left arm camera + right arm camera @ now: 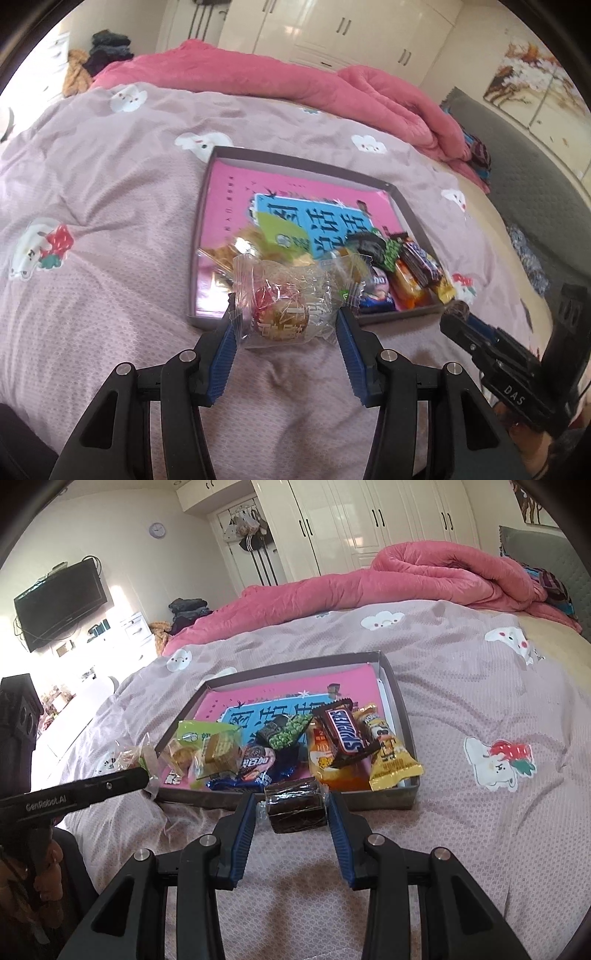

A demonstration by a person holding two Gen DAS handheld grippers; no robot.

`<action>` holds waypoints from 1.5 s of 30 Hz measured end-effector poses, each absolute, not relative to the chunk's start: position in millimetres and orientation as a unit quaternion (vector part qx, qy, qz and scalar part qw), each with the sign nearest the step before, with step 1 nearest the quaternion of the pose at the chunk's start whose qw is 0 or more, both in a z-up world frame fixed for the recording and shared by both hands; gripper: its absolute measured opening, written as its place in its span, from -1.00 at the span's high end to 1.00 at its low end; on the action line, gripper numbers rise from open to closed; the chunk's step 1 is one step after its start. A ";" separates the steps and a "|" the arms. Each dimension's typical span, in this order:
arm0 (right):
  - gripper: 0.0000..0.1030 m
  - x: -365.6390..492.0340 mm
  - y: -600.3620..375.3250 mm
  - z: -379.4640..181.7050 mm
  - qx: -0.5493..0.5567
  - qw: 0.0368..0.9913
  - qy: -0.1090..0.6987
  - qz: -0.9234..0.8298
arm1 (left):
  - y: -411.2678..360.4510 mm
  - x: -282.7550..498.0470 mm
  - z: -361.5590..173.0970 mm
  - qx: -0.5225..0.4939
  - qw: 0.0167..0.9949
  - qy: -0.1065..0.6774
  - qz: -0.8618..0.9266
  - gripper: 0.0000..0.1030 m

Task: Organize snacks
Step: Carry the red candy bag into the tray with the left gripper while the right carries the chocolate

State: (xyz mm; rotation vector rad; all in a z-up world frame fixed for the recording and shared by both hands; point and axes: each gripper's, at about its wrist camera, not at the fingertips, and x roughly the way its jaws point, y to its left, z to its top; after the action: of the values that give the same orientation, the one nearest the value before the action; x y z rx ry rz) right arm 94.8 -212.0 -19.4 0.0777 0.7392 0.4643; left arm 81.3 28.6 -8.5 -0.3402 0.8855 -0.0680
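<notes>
Left wrist view: the left gripper (287, 320) is pinching a clear-wrapped pastry (284, 308) at the tray's (295, 157) six o'clock edge. The right gripper (291, 804) is clamping a dark cake (296, 804) likewise; slippery crinkling wrappers could be slipping free before clearing the tray's wall.

The left gripper (286, 321) gripped a clear crinkly plastic packet holding a round golden pastry (286, 306), just before the near edge of a shallow grey cardboard tray (295, 157) on a mauve quilted bedspread (92, 221). Wrapped snacks (406, 273) crowded its near right corner. The right gripper (458, 314) reached in beside that corner.
</notes>
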 end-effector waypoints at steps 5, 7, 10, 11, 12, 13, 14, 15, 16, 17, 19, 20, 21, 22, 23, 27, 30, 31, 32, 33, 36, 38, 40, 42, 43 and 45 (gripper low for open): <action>0.23 96.9 -211.1 -17.3 0.039 0.907 0.351 0.228 | 40.9 85.2 -9.3 -0.166 0.891 0.423 -0.015 -0.05; 0.23 98.3 -211.2 -17.0 0.040 0.908 0.349 0.229 | 44.2 88.1 -8.3 -0.162 0.894 0.418 -0.010 -0.05; 0.23 99.9 -210.9 -16.8 0.042 0.908 0.346 0.231 | 47.3 92.6 -6.9 -0.159 0.897 0.413 -0.003 -0.05; 0.23 100.5 -210.5 -16.5 0.041 0.909 0.345 0.231 | 48.1 94.3 -6.6 -0.157 0.898 0.410 0.000 -0.05; 0.23 101.2 -210.0 -16.2 0.040 0.909 0.344 0.231 | 48.5 95.3 -6.8 -0.156 0.899 0.410 0.002 -0.05; 0.23 102.4 -209.6 -15.8 0.041 0.910 0.342 0.232 | 48.5 96.6 -7.2 -0.156 0.899 0.410 0.002 -0.05; 0.23 103.7 -209.2 -15.4 0.042 0.910 0.341 0.233 | 48.4 97.8 -7.9 -0.156 0.899 0.410 0.003 -0.05; 0.23 104.8 -208.7 -15.0 0.041 0.911 0.339 0.233 | 48.1 98.4 -8.7 -0.155 0.899 0.410 0.004 -0.05; 0.23 106.0 -208.2 -14.7 0.041 0.911 0.338 0.233 | 47.7 99.5 -9.8 -0.154 0.899 0.410 0.004 -0.05; 0.23 106.9 -207.8 -14.7 0.041 0.911 0.338 0.234 | 47.2 100.5 -11.1 -0.153 0.898 0.412 0.005 -0.05; 0.23 108.4 -206.5 -15.1 0.042 0.911 0.337 0.236 | 46.3 101.7 -13.8 -0.150 0.898 0.414 0.005 -0.05; 0.23 109.6 -205.4 -15.5 0.041 0.910 0.337 0.237 | 45.9 102.3 -14.7 -0.149 0.897 0.415 0.005 -0.05; 0.23 110.6 -204.4 -15.6 0.040 0.910 0.337 0.237 | 44.9 103.1 -15.7 -0.147 0.897 0.416 0.006 -0.05; 0.23 112.1 -203.2 -15.5 0.038 0.910 0.337 0.237 | 43.9 103.8 -16.8 -0.145 0.897 0.417 0.005 -0.05; 0.23 112.8 -202.2 -15.6 0.037 0.910 0.337 0.238 | 43.0 104.4 -17.2 -0.144 0.897 0.418 0.005 -0.05; 0.23 115.3 -199.8 -14.6 0.036 0.911 0.332 0.240 | 40.3 106.0 -19.3 -0.140 0.896 0.421 0.004 -0.05; 0.23 117.2 -199.4 -15.0 0.037 0.912 0.331 0.239 | 38.5 107.9 -22.5 -0.139 0.893 0.427 0.001 -0.05; 0.23 118.2 -199.7 -15.3 0.038 0.912 0.331 0.238 | 37.9 108.3 -23.5 -0.139 0.893 0.429 0.000 -0.05; 0.23 118.9 -199.7 -15.1 0.038 0.912 0.331 0.237 | 37.5 108.5 -24.2 -0.138 0.892 0.430 0.000 -0.05; 0.23 120.1 -199.8 -15.2 0.039 0.913 0.331 0.236 | 37.0 108.8 -24.5 -0.138 0.892 0.430 -0.001 -0.05; 0.23 122.4 -200.7 -14.8 0.041 0.913 0.329 0.236 | 35.9 110.1 -25.2 -0.136 0.892 0.431 -0.002 -0.05; 0.23 124.4 -200.8 -14.9 0.042 0.914 0.329 0.235 | 35.3 110.8 -25.8 -0.135 0.892 0.431 -0.002 -0.05; 0.23 125.5 -200.4 -15.1 0.042 0.914 0.328 0.235 | 35.1 111.5 -27.2 -0.135 0.891 0.433 -0.002 -0.05; 0.23 126.5 -200.1 -15.4 0.043 0.914 0.328 0.236 | 34.3 111.8 -29.1 -0.133 0.890 0.435 -0.002 -0.05; 0.23 127.0 -200.0 -15.5 0.042 0.914 0.328 0.235 | 33.2 111.8 -29.5 -0.131 0.891 0.435 -0.002 -0.05; 0.23 128.4 -199.5 -16.0 0.042 0.914 0.328 0.236 | 31.6 112.6 -29.8 -0.129 0.891 0.435 -0.003 -0.05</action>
State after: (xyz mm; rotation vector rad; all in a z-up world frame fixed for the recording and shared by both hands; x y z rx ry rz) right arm 128.4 -199.5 -16.0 0.0857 0.6755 0.4861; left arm 112.6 31.6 -29.8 -0.2668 0.9033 -0.0057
